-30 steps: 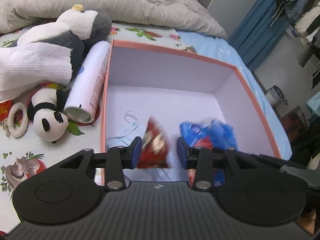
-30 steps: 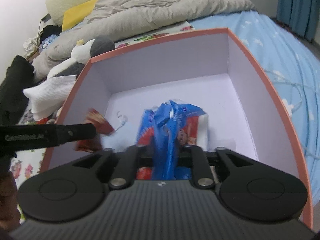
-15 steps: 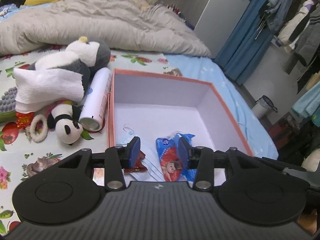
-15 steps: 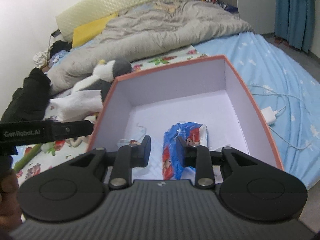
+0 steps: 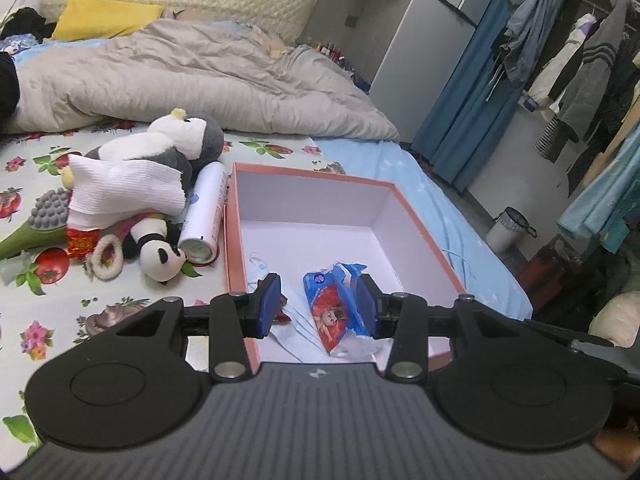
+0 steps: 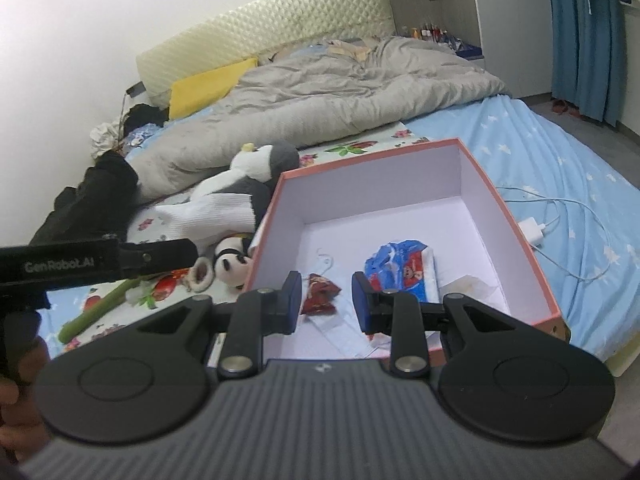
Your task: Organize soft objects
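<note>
Both grippers — left gripper (image 5: 316, 306) and right gripper (image 6: 326, 300) — hang with jaws apart and empty above the box (image 5: 416, 220), so swing your left toward ten o'clock and pinch the panda plush (image 5: 158, 250) by its body.

Box (image 5: 416, 232) – matt card, smooth lilac inside. Tissue pack (image 5: 336, 304) – glossy crinkled plastic film. Panda (image 5: 158, 254) plush, towel (image 5: 124, 192) ribbed white cloth, spray can (image 5: 204, 212) smooth metal.
</note>
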`<action>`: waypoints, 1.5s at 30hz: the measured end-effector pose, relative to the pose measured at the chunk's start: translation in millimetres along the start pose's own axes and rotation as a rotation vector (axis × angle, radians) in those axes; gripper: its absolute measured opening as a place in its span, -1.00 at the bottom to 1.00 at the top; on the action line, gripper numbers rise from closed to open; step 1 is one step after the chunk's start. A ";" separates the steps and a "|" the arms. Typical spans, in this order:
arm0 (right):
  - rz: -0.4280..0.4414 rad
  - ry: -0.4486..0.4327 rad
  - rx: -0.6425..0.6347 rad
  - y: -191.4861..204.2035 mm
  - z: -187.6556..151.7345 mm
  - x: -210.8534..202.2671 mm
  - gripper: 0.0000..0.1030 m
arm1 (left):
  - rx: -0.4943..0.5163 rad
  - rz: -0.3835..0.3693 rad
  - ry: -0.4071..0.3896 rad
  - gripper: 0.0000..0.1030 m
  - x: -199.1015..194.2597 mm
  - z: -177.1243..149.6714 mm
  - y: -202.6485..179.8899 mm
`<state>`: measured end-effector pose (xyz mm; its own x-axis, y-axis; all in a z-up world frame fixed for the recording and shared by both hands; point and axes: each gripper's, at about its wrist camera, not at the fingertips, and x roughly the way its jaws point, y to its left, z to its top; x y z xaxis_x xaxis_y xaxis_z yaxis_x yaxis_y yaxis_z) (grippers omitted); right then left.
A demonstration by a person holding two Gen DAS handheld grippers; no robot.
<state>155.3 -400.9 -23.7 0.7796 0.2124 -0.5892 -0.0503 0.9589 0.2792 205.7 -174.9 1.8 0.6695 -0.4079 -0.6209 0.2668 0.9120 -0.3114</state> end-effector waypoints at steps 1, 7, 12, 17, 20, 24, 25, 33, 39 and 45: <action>0.003 -0.004 -0.003 2.9 -2.1 -3.8 -0.38 | 0.000 0.001 -0.005 -0.07 -5.5 -3.1 0.4; 0.017 -0.016 -0.027 21.5 -15.7 -21.4 -0.38 | -0.012 0.002 -0.022 -0.07 -36.8 -22.3 6.0; 0.031 -0.022 -0.038 35.4 -29.0 -31.5 -0.38 | -0.019 0.014 -0.035 -0.07 -58.0 -36.5 15.2; 0.044 -0.027 -0.050 45.0 -43.8 -39.0 -0.38 | -0.036 0.041 -0.033 -0.07 -72.5 -53.0 26.3; 0.047 -0.024 -0.051 48.7 -52.7 -41.5 -0.38 | -0.042 0.050 -0.037 -0.07 -80.2 -62.0 31.7; 0.061 -0.019 -0.057 54.6 -63.4 -39.7 -0.38 | -0.053 0.072 -0.043 -0.07 -88.7 -75.3 39.3; 0.063 -0.013 -0.065 57.8 -65.8 -38.2 -0.38 | -0.058 0.082 -0.044 -0.07 -90.8 -78.5 42.1; 0.136 -0.012 -0.125 89.0 -81.5 -36.8 -0.38 | -0.096 0.151 -0.079 -0.07 -122.9 -104.5 69.5; 0.202 -0.005 -0.156 115.7 -93.9 -29.4 -0.39 | -0.148 0.203 -0.095 -0.07 -147.8 -111.6 101.0; 0.233 0.049 -0.171 135.9 -112.0 -8.6 -0.38 | -0.192 0.248 -0.079 -0.07 -150.7 -121.5 133.9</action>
<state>71.9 -251.4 -65.6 0.7040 0.4355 -0.5610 -0.3324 0.9001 0.2816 56.3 3.4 -33.8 0.7518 -0.1629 -0.6390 -0.0415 0.9554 -0.2924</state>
